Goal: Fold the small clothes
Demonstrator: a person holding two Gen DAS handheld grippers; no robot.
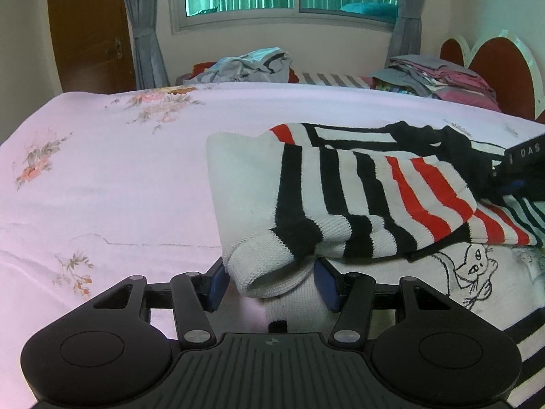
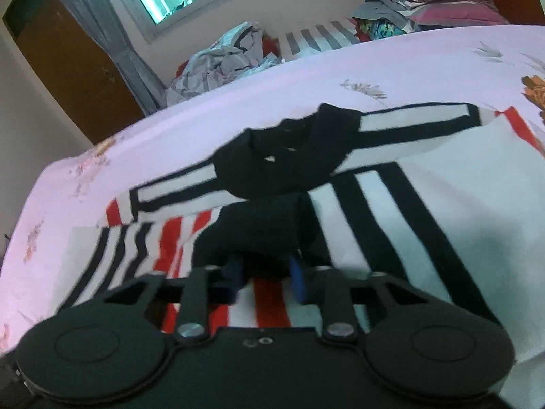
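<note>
Pinching a rolled white ribbed cuff, the left gripper (image 1: pixel 270 281) holds the near sleeve (image 1: pixel 340 204) of a small knitted sweater (image 1: pixel 494 266), its blue pads (image 1: pixel 325 283) pressed against the thick fold. The sleeve, banded in black, white and red, is laid across the body of the garment, where a black line drawing of a cat (image 1: pixel 473 272) shows on the white knit. At the right edge, the letters "DAS" can be read on a black device (image 1: pixel 526 155). The right gripper (image 2: pixel 265 281) has its fingers drawn close on a bunched black fold (image 2: pixel 259 235) just below the black collar (image 2: pixel 289 156); that view is blurred. The sweater lies spread on a pink floral bedsheet (image 1: pixel 119 170). Beyond sit a rumpled heap of clothes (image 1: pixel 245 64) and a folded stack (image 1: pixel 439 75).
</note>
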